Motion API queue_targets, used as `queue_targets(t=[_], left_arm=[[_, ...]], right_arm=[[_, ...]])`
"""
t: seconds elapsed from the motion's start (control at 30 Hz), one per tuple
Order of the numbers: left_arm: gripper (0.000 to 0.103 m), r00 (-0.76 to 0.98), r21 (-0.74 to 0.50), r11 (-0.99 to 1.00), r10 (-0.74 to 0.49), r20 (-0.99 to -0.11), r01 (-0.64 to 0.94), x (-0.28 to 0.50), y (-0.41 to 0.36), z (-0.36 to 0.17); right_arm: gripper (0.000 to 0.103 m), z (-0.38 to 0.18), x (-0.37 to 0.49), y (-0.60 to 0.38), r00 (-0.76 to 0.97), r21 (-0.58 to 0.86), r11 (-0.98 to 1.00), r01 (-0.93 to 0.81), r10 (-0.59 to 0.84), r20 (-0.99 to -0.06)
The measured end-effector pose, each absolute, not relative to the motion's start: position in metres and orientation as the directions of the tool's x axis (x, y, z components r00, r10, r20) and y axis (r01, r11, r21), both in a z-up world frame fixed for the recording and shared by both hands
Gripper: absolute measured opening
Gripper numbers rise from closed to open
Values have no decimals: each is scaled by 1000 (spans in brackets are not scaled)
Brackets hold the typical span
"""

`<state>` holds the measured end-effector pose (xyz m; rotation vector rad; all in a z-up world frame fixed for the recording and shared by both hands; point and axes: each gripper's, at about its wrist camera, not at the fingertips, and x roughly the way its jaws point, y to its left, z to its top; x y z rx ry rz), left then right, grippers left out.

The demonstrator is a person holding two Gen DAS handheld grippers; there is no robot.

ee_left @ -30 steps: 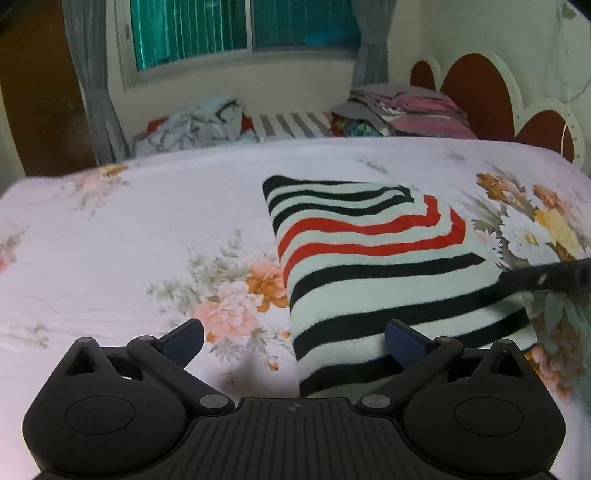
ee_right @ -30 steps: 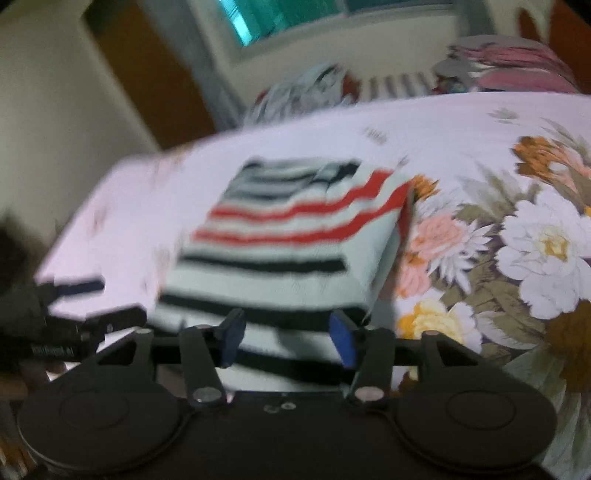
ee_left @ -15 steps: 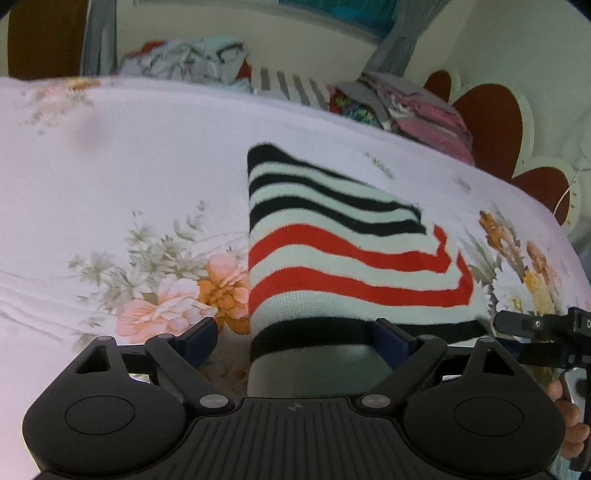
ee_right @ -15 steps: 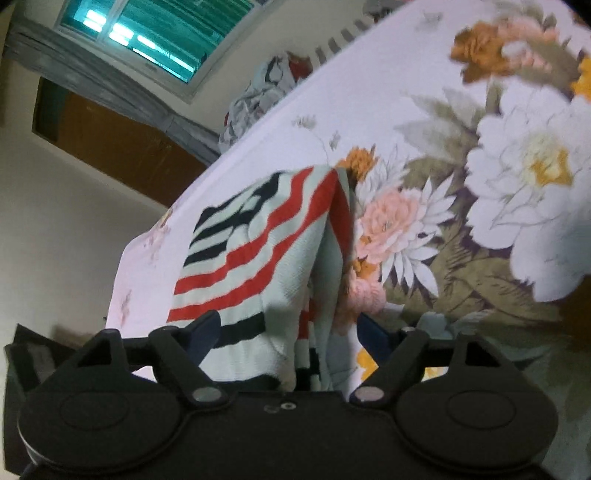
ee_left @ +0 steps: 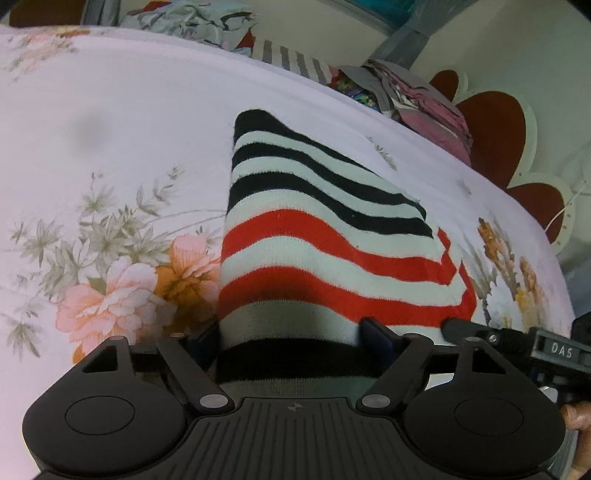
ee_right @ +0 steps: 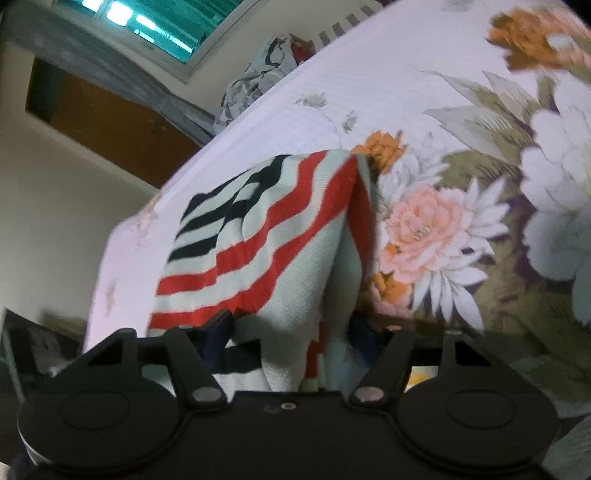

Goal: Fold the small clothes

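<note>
Knitted red, black and white striped garment (ee_left: 314, 236), folded, lies on the pale floral bedsheet (ee_left: 110, 147). The left gripper (ee_left: 291, 332) and right gripper (ee_right: 291, 325) each have wide-set jaws bracketing its lifted near edge; actual grip cannot be told.

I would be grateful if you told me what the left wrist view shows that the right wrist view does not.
Only the left wrist view shows the red and white scalloped headboard, the stack of folded clothes beside it, and the right gripper reaching in from the side.

Only the right wrist view shows the brown wooden door and the teal window.

Both show the red, black and white striped knit garment, with fabric between each gripper's fingers, the floral bedsheet and the crumpled grey cloth pile.
</note>
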<state>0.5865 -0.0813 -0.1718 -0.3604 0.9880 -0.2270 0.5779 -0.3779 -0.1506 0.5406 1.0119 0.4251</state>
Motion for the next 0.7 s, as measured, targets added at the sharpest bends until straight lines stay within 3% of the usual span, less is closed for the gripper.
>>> queue_targets(t=[0.03,0.13,0.27,0.5,0.7], left_arm=[[71,539,-386,922,-341,-770,32,586,-83,-170],[55,571,-298,949,-302,-763,103,580,-95,-159],[50,618,-172,965,-260,-742,199,569,-109,-139],[49,673,-150,953,-292,-679,262,548,-39,-100],[49,703,-125,969,-241,-669,214,535,77,-88]], right_arm=[[66,-148,579,-373,465,575,811,-103,551,-693],[48,-138,577,-359,462,479,861,-171,500,-732],[32,-116,564,-338,519,381,900,-212,434,-736],[31,-72,530,-261,592,275,919,-281,392,-705],[31,-69,528,-161,579,306,888,-344,457,-675]])
